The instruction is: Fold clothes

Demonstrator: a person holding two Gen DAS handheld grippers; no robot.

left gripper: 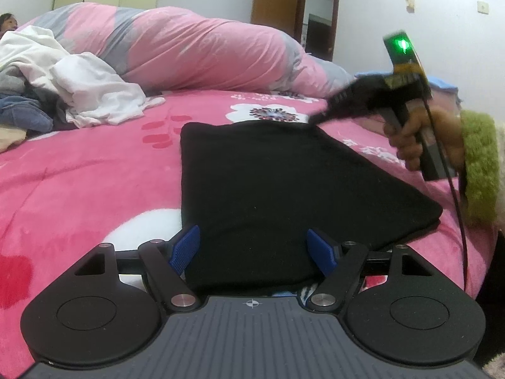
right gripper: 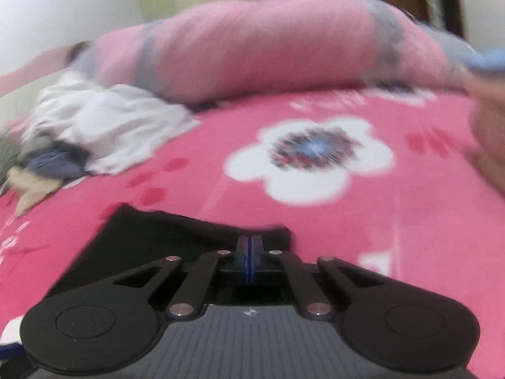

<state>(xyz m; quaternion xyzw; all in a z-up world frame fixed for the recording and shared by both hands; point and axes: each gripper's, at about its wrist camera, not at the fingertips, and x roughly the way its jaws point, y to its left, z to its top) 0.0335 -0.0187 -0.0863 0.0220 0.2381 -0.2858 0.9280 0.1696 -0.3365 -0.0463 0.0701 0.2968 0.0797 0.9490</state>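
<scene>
A folded black garment [left gripper: 284, 195] lies flat on the pink flowered bed cover [left gripper: 79, 183], its near edge between the spread blue pads [left gripper: 186, 249] of my left tongs [left gripper: 252, 249], which stand open and grip nothing. My right tongs [right gripper: 250, 246] are closed, pad against pad, over the far edge of the garment [right gripper: 176, 237]; whether any cloth is pinched between them cannot be told. In the left view my right hand [left gripper: 419, 139] holds its tongs [left gripper: 318, 115] at the garment's far right corner, blurred, a green light on the handle. Beyond, left, a heap of unfolded clothes [left gripper: 72, 94], white on top, lies before a rolled pink and grey quilt [left gripper: 195, 47].
</scene>
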